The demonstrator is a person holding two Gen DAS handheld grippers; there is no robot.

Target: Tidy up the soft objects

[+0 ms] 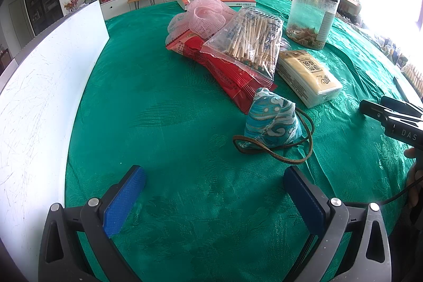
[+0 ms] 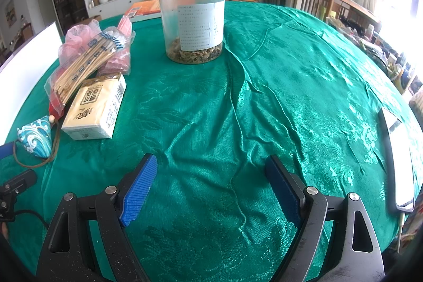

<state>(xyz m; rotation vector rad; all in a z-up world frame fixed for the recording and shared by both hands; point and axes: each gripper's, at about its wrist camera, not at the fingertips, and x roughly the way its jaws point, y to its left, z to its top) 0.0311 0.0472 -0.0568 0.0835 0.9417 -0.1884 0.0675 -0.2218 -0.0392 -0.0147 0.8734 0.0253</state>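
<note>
Green tablecloth (image 1: 171, 123) carries the blue wave-print pouch (image 1: 269, 120) nearest, just beside a tissue pack (image 1: 306, 75) and snack bags (image 1: 238, 70), while left gripper (image 1: 214, 192) and right gripper (image 2: 208, 184) hover jaws apart, empty, likely pre-grasp: reaching in comes next.

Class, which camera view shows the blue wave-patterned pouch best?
The left wrist view: the pouch sits near centre, whole, with its brown cord looped around it. In the right wrist view it lies small at the left edge.
</note>
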